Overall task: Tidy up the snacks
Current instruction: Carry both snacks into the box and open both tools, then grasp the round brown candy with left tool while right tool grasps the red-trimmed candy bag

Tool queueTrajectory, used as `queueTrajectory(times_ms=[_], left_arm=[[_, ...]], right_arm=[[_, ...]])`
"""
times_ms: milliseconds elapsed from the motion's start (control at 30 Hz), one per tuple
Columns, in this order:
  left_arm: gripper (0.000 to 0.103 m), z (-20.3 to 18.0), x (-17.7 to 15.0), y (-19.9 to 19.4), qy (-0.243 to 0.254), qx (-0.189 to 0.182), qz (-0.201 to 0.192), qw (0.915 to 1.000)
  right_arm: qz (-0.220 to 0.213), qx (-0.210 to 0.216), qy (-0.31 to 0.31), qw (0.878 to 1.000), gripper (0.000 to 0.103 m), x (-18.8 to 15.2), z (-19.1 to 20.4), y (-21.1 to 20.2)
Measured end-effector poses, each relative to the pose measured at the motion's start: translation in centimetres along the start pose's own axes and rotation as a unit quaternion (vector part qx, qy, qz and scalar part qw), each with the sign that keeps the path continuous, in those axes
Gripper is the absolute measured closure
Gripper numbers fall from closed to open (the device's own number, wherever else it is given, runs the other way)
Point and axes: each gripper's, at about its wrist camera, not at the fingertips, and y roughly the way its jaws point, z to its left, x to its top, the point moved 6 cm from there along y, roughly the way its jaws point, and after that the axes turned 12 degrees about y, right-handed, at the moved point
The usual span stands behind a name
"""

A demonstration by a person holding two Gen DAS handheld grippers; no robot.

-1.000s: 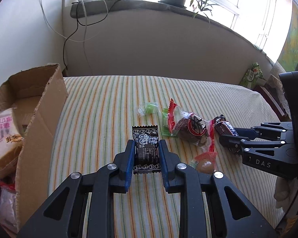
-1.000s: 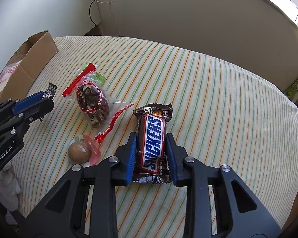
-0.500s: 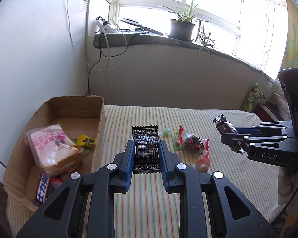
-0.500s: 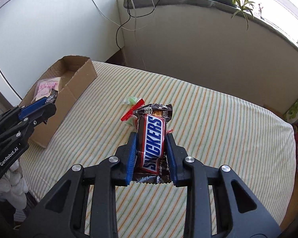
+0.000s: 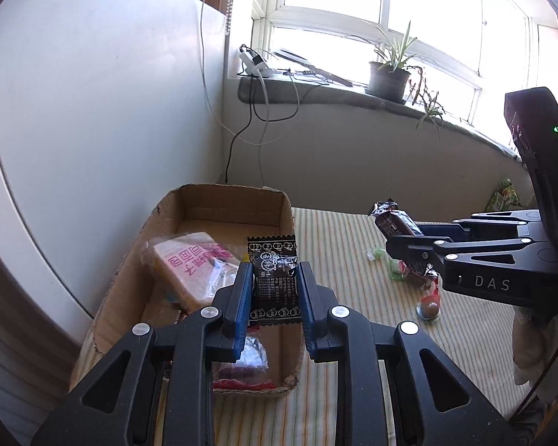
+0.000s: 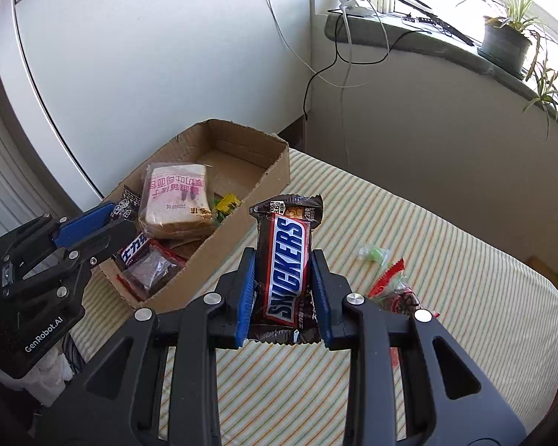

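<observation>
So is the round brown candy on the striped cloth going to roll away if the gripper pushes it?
Probably a bit. The round brown candy looks ball-shaped, so a nudge could start it rolling. Its clear wrapper, twisted at the ends, would likely drag on the striped cloth and stop it soon. It seems small and light, so even a gentle push may shift it.

I had the black printed sachet [image 5: 275, 282] upright above the open cardboard box [image 5: 219, 200], the Snickers bar [image 6: 286, 264] upright over the striped cloth beside it. In the box lay a wrapped bread slice [image 6: 176, 195], a yellow candy [image 6: 227, 202] and a dark red-edged packet [image 6: 150, 269]. On the cloth lay a green candy [image 6: 374, 252], a nut bag [image 6: 400, 295] and a round brown sweet [image 5: 429, 308]
</observation>
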Motion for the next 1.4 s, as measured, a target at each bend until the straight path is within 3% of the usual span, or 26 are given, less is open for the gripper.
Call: queueTrajectory(times_ms=[433,833,900,967,1267,1400], left_arm=[[0.081,4.3,-2.2,1.4,-0.037,0.013,0.020,0.9990],[0.077,5.0,-2.4,1.3,-0.044,0.018,0.022,0.9986],[0.068,5.0,-2.3,1.3,-0.045,0.018,0.023,0.9986],[0.063,4.9,-2.3,1.2,-0.045,0.020,0.023,0.9985],[0.063,4.0,-2.1,0.2,-0.038,0.022,0.020,0.9988],[0.063,3.0,-1.8,-0.4,-0.034,0.018,0.015,0.9991]], right_arm=[[0.019,0.041,-0.017,0.999,0.074,3.2,6.5,5.7],[0.025,0.051,-0.035,0.998,0.073,4.3,8.2,7.7],[0.016,0.048,-0.037,0.998,0.061,4.5,8.1,7.5],[0.002,0.047,-0.031,0.998,0.035,4.9,7.9,6.9],[-0.020,0.046,-0.027,0.998,0.031,5.0,6.8,4.5],[-0.029,0.026,-0.031,0.999,0.030,4.4,5.6,3.3]])
